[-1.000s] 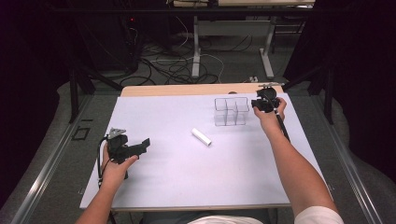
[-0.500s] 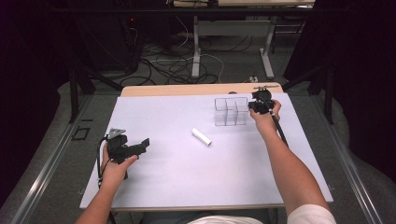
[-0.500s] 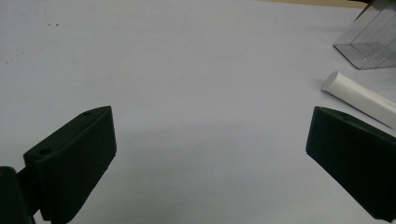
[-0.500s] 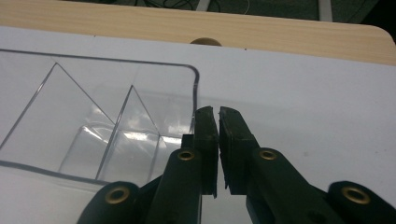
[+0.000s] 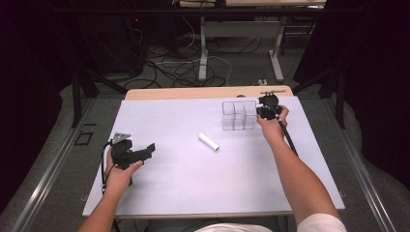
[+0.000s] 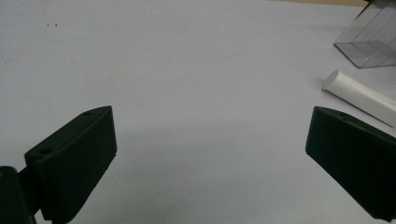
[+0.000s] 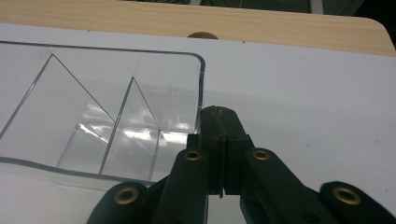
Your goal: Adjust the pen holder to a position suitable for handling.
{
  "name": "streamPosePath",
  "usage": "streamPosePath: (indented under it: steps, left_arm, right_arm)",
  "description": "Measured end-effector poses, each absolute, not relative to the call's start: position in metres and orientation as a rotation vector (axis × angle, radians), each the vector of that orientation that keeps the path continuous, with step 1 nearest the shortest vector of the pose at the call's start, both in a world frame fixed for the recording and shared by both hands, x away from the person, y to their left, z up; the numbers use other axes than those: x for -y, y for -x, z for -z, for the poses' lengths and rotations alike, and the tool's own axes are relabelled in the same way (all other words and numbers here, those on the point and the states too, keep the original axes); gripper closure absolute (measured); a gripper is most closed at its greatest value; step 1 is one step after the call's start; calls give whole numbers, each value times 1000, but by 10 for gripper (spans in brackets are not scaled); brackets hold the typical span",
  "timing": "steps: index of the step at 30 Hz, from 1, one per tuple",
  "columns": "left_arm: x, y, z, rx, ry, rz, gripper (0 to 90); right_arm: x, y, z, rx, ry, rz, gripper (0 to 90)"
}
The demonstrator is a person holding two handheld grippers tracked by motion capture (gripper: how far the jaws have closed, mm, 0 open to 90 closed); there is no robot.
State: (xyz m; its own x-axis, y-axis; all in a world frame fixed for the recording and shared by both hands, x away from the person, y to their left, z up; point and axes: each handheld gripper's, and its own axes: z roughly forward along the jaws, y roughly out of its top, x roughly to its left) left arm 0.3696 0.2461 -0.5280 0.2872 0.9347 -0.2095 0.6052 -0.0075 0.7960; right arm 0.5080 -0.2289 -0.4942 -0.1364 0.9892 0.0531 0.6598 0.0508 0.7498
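Observation:
A clear plastic box [image 5: 239, 115] with several compartments stands at the back right of the white table [image 5: 193, 188]. My right gripper [image 5: 263, 113] is shut with nothing between its jaws. In the right gripper view its tip [image 7: 219, 114] rests against the outside of the clear box's right wall [image 7: 201, 79]. A white cylinder [image 5: 208, 141] lies on its side near the table's middle. My left gripper [image 5: 147, 150] is held low at the front left, open and empty. In the left gripper view the white cylinder [image 6: 359, 95] lies ahead to the right, beyond the open gripper [image 6: 210, 154], with the box [image 6: 373, 42] farther off.
A wooden strip [image 5: 208, 92] runs along the table's far edge. Behind it are cables on the floor [image 5: 188, 67] and table legs [image 5: 203, 53]. Each gripper trails a black cable [image 5: 290, 137].
My right gripper has moved a little left and nearer, up against the clear box's right wall. The left gripper and the white cylinder have stayed put.

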Motion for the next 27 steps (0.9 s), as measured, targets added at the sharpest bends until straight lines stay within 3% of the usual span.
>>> streamPosePath:
  steps: [27]
  left_arm:
    - [-248, -370, 527, -1416, -1712, -483, 20]
  right_arm:
    - [163, -500, 498, -1895, -1611, -979, 900]
